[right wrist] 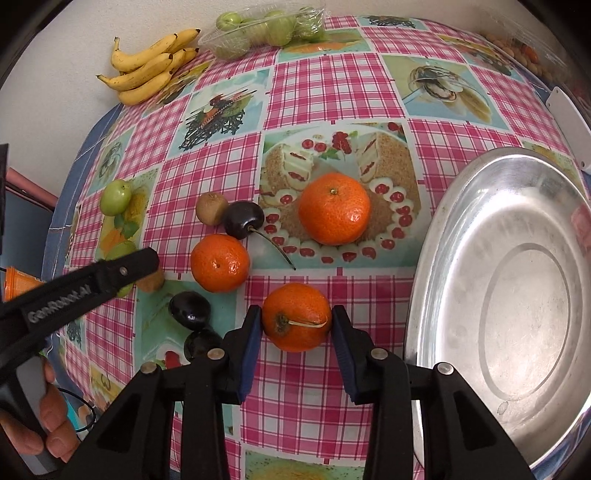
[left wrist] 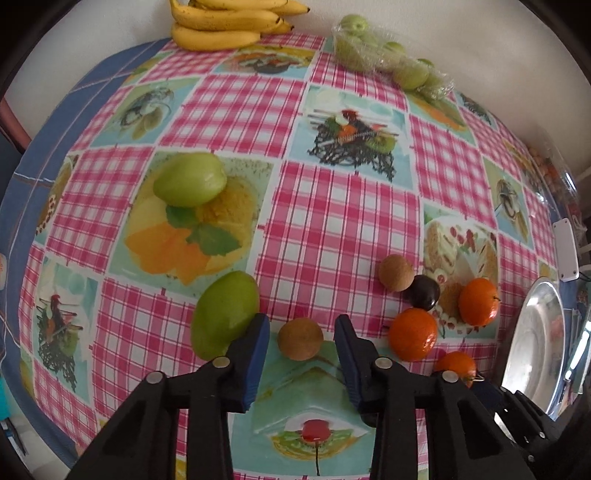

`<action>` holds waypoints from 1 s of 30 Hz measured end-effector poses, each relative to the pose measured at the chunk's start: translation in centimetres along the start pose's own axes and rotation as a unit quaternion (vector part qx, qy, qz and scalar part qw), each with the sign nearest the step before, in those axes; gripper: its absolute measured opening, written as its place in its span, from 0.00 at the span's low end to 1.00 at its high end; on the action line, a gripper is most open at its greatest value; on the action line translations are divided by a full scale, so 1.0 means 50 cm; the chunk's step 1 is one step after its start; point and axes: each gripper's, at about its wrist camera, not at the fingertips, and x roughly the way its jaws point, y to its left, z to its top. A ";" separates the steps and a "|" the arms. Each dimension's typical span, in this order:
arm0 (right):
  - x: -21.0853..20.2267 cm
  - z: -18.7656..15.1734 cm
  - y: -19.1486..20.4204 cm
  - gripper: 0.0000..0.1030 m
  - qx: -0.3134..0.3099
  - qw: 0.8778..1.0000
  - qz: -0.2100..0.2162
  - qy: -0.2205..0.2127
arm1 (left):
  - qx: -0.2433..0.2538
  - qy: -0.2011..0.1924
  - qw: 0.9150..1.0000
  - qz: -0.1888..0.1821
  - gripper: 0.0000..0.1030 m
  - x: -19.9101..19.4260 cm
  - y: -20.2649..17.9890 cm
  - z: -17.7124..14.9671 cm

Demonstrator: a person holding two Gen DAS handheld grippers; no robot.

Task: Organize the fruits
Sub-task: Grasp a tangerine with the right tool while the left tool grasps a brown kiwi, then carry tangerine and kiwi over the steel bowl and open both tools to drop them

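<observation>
In the left wrist view my left gripper (left wrist: 301,334) is open around a brown kiwi (left wrist: 300,339) on the checked tablecloth, with gaps on both sides. A green mango (left wrist: 225,314) lies against its left finger. In the right wrist view my right gripper (right wrist: 295,326) is open around a small tangerine (right wrist: 296,322); its pads stand at the fruit's sides, and I cannot tell if they touch. Two more tangerines (right wrist: 334,208) (right wrist: 220,263), a dark cherry (right wrist: 243,219), dark plums (right wrist: 189,309) and another kiwi (right wrist: 211,208) lie nearby. The steel bowl (right wrist: 461,206) sits to the right, with nothing in it.
Bananas (right wrist: 147,70) and a plastic tray of green fruit (right wrist: 266,27) lie at the table's far edge by the wall. A second green fruit (left wrist: 189,179) lies far left. A white device (left wrist: 567,249) sits beyond the bowl. The left gripper's body (right wrist: 92,284) reaches in from the left.
</observation>
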 end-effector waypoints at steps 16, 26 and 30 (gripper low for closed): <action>-0.061 0.010 -0.003 0.38 0.008 0.999 0.025 -0.047 | -0.011 -0.042 0.999 -0.029 0.28 -0.043 -0.022 0.015; -0.101 0.008 -0.040 0.38 0.038 0.997 0.020 -0.067 | 0.008 -0.069 0.997 -0.044 0.28 -0.092 -0.049 0.015; -0.114 0.011 -0.078 0.38 0.069 0.995 0.010 -0.076 | 0.026 -0.068 0.996 -0.060 0.28 -0.109 -0.072 -0.007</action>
